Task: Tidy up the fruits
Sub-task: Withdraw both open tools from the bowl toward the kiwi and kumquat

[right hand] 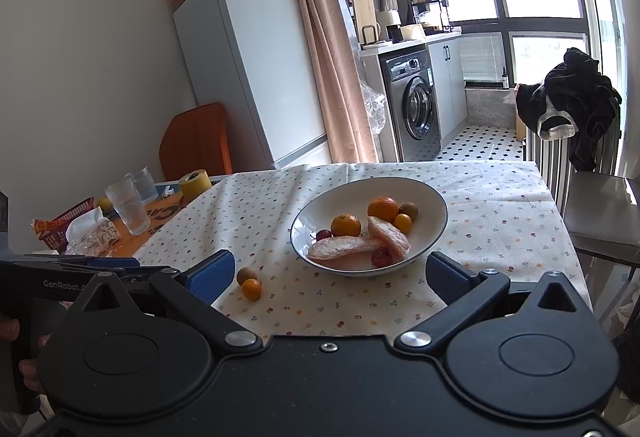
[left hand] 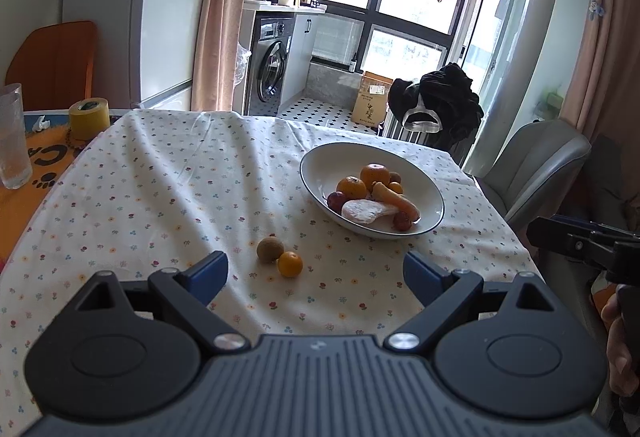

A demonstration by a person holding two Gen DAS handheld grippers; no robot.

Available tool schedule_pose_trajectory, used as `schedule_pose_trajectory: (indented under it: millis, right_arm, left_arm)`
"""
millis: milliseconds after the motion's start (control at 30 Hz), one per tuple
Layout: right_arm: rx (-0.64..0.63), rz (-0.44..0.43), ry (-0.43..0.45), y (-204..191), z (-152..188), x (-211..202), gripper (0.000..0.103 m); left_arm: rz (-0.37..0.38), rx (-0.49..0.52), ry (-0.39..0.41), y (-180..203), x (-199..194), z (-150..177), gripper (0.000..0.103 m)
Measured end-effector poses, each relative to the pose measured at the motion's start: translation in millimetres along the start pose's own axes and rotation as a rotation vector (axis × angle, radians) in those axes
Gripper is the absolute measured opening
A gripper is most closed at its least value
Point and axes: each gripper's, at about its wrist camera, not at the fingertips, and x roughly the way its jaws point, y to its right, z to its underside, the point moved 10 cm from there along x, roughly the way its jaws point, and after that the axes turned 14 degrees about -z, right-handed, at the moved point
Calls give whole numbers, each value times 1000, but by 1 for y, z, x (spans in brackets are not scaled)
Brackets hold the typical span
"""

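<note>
**Two fruits lying loose beside the filled bowl**

A counter under a flower-print tablecloth (left hand: 168, 177) is filling the middle of both views. On it, right of centre in the left wrist view, a white bowl (left hand: 320, 165) with a dark rim is holding two oranges, pale pink grapefruit wedges, small red fruits, a kiwi and a small yellow-orange citrus.

The left gripper (left hand: 316, 273) is hovering above the cloth at the bottom of its frame, its blue-padded jaws standing wide apart and gripping nothing. The right gripper (right hand: 330, 275) is sitting at the lower edge of its own view, jaws likewise spread wide and empty, with the bowl just beyond them.

At the far left of the counter, a clear glass (left hand: 12, 141) and a yellow tape roll (left hand: 89, 117) are standing on an orange mat.

A loose kiwi (left hand: 270, 249) and a small orange citrus (left hand: 290, 264) are lying on the cloth, touching each other, just ahead of the left jaws and near the bowl's lower-left rim.
</note>
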Motion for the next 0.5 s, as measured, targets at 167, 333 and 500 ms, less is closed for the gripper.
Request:
schedule_pose_trajectory:
  millis: [167,333,500]
  right_arm:
    - [-5,-10,-17,-6,5,5,103]
    - [-7,-25,-39,-11,11,15,103]
    - [-8,-47,-65,-17,17,26,103]
  left_arm:
    - [1,-1,1,-5,-2,6,93]
    - [-4,-1,-4,-12,1,10,93]
    - [-11,-9,-4,-20,5,13,93]
